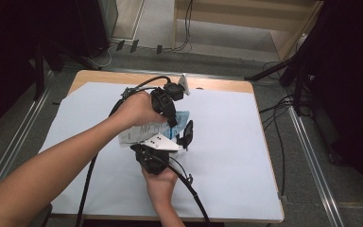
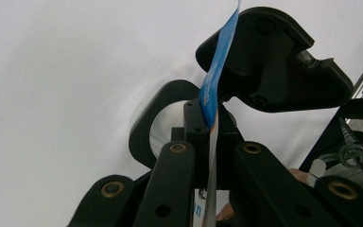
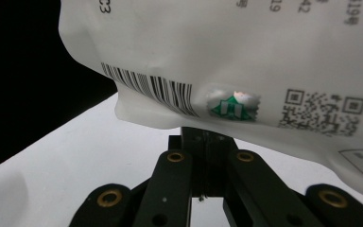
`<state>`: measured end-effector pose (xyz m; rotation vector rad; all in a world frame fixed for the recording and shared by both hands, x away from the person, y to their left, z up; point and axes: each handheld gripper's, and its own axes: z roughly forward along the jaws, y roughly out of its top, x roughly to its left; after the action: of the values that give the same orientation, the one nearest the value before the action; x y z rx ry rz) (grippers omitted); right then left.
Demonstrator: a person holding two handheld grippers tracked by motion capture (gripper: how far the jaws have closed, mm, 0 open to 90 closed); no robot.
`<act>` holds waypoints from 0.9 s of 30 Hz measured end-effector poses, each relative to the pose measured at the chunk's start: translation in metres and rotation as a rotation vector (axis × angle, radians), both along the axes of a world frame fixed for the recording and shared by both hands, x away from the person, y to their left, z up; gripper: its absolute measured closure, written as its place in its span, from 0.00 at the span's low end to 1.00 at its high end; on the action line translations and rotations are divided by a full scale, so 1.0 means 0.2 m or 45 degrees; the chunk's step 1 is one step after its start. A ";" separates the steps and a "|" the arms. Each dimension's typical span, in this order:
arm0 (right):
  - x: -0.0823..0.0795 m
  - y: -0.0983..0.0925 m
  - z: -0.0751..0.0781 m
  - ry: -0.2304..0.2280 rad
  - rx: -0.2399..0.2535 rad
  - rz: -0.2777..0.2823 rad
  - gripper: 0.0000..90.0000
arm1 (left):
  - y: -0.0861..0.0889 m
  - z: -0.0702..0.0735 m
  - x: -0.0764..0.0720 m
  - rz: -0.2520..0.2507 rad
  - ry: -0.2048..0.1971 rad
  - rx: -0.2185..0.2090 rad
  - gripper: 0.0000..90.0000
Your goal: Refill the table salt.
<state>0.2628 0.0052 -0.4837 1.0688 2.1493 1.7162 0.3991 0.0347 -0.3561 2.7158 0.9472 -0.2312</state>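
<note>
A flat packet (image 1: pixel 134 135), white with a blue end, hangs above the middle of the table between both grippers. My left gripper (image 1: pixel 174 123) comes from above and points down, shut on the packet's blue edge (image 2: pixel 215 80) at the fingertips (image 2: pixel 209 120). My right gripper (image 1: pixel 177 137) comes up from the near side and is shut on the lower edge of the packet's white printed side (image 3: pixel 241 56), just above its jaws (image 3: pixel 208 137). A barcode (image 3: pixel 146 87) and QR codes (image 3: pixel 321 111) show on that side. A black part of the right gripper (image 2: pixel 274 61) sits just beyond the left fingertips.
A white sheet (image 1: pixel 227 142) covers the wooden table (image 1: pixel 217 86). Cables trail from both grippers over the near edge. Dark stands (image 1: pixel 302 71) and floor cables (image 1: pixel 274 113) lie off the right side, with metal floor rails (image 1: pixel 312 156) along both sides.
</note>
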 end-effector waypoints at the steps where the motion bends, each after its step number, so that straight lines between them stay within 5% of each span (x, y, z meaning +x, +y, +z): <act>1: 0.00 0.00 0.00 -0.001 0.001 0.000 1.00 | 0.00 0.00 0.00 -0.001 0.000 0.001 1.00; 27: 0.00 0.00 0.00 -0.011 0.003 0.001 1.00 | 0.00 0.01 0.00 -0.006 -0.004 0.000 1.00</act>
<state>0.2619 0.0060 -0.4837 1.0594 2.1431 1.7209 0.3983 0.0342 -0.3547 2.7181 0.9400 -0.2275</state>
